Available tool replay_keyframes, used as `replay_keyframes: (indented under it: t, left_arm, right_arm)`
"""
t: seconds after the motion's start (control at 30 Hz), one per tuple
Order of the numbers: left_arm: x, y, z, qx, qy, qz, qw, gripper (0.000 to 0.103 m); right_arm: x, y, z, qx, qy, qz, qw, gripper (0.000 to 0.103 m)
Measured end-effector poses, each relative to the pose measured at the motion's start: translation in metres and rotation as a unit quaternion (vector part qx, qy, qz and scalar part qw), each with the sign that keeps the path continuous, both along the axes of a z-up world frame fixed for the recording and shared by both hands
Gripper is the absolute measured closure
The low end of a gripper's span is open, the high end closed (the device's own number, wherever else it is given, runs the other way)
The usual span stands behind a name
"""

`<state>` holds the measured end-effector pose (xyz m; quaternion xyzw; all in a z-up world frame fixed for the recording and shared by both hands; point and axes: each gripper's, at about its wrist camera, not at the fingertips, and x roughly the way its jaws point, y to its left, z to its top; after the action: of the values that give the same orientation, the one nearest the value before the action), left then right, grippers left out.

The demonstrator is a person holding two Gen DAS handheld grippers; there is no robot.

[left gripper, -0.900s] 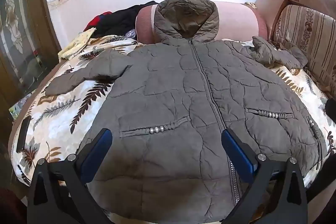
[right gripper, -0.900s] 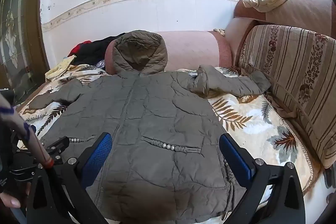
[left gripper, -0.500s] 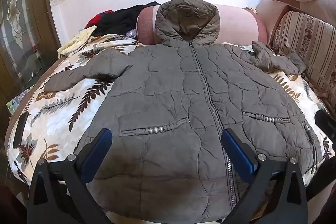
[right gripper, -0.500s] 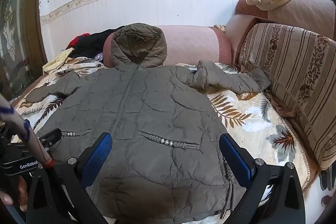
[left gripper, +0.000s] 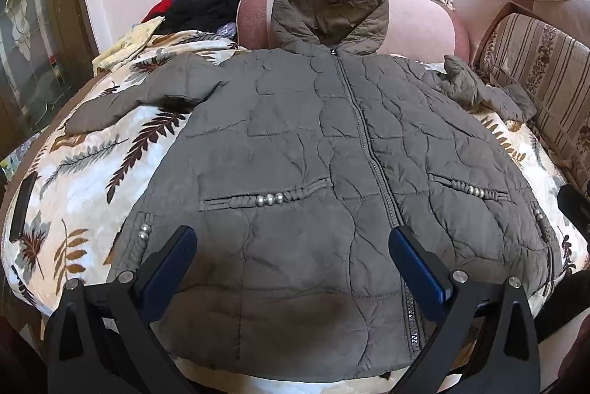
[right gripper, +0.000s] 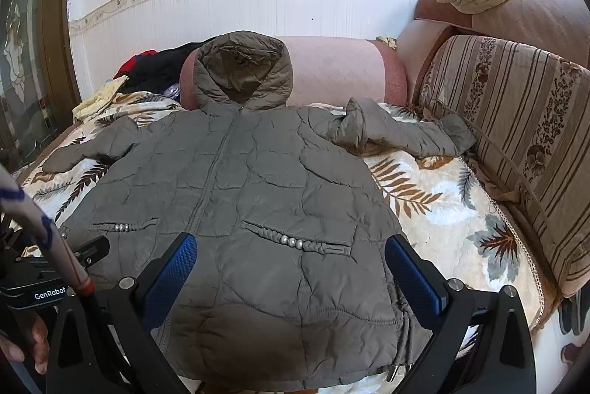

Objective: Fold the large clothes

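Observation:
An olive quilted hooded jacket [left gripper: 313, 143] lies front up and zipped on a leaf-print sofa cover [left gripper: 84, 172], hood against a pink bolster. It also shows in the right wrist view [right gripper: 250, 180]. One sleeve [left gripper: 147, 95] lies out to the left; the other sleeve [right gripper: 402, 132] is bunched toward the striped cushion. My left gripper [left gripper: 291, 246] is open and empty above the hem, left of the zip. My right gripper [right gripper: 291, 253] is open and empty above the hem's right part.
A pink bolster [right gripper: 339, 73] stands behind the hood. Dark and red clothes [left gripper: 206, 6] are piled at the back left. A striped back cushion [right gripper: 516, 143] lines the right side. A dark flat object [left gripper: 22, 206] lies at the cover's left edge. The left gripper's body [right gripper: 48, 287] shows at the right view's lower left.
Both grippers have moved slightly forward and lower toward the jacket's hem, staying open. The jacket has not moved.

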<state>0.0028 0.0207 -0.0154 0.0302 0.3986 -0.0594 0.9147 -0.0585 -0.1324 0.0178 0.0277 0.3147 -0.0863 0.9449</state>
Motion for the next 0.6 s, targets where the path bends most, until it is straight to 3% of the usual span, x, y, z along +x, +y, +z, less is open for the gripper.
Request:
replay_keyframes:
  t: [0.27, 0.6]
  left_arm:
    - [-0.0049, 0.0006, 0.0078, 0.013, -0.022, 0.005, 0.9997, 0.0]
    - [-0.0032, 0.003, 0.0065, 0.011, -0.015, 0.011, 0.9998, 0.0]
  right_arm:
    - [-0.0005, -0.0003, 0.0, 0.001, 0.0, 0.0, 1.0, 0.0]
    - [-0.0004, 0.0009, -0.0013, 0.002, 0.002, -0.001, 1.0, 0.0]
